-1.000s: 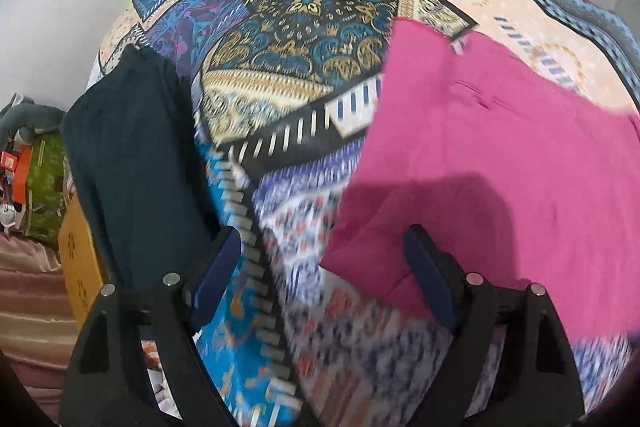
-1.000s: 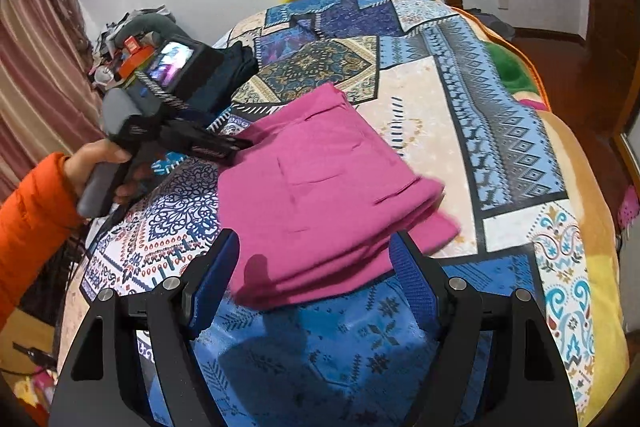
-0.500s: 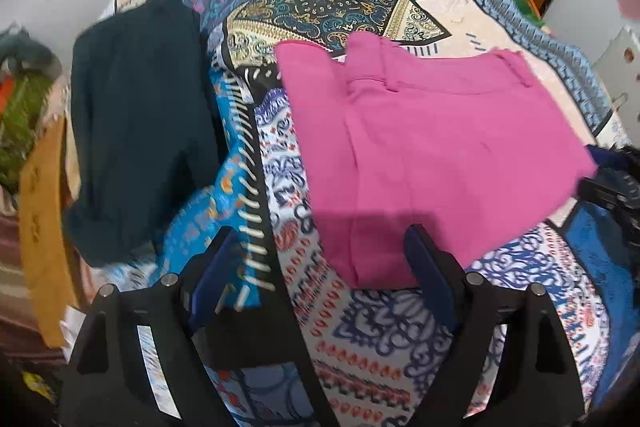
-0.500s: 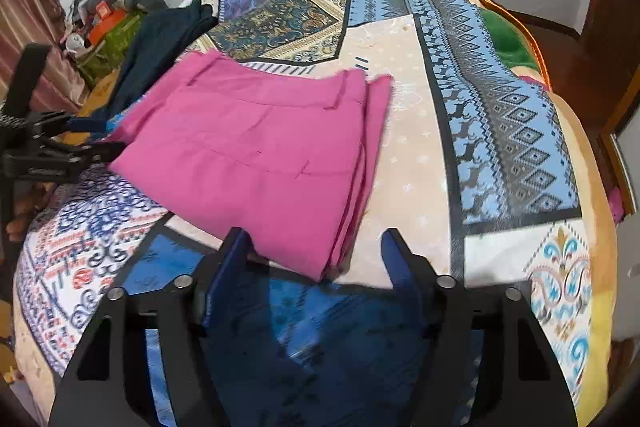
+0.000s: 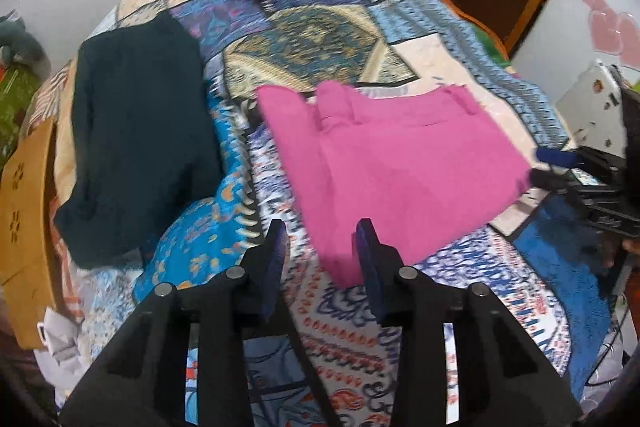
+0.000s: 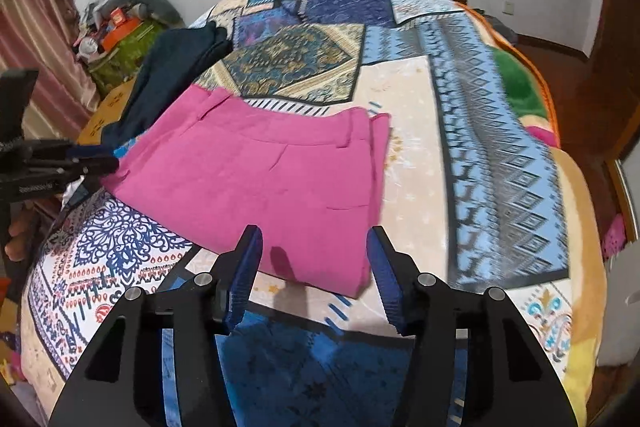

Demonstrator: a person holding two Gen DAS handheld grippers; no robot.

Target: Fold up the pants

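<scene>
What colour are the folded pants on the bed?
The pants are bright pink, clearest in the right wrist view.

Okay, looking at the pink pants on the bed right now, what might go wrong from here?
Two risks.

1. The pink pants lie folded with layered edges at the near corner; the right gripper, its jaws just narrowing with nothing between them, may pinch only the top layer and pull the fold apart.

2. The left gripper hovers at the opposite corner; uneven pulls could skew the pants toward the dark garment.

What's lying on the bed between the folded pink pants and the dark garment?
Only patterned bedspread: the left wrist view shows a bare strip of it between the folded pink pants and the dark teal garment.
</scene>
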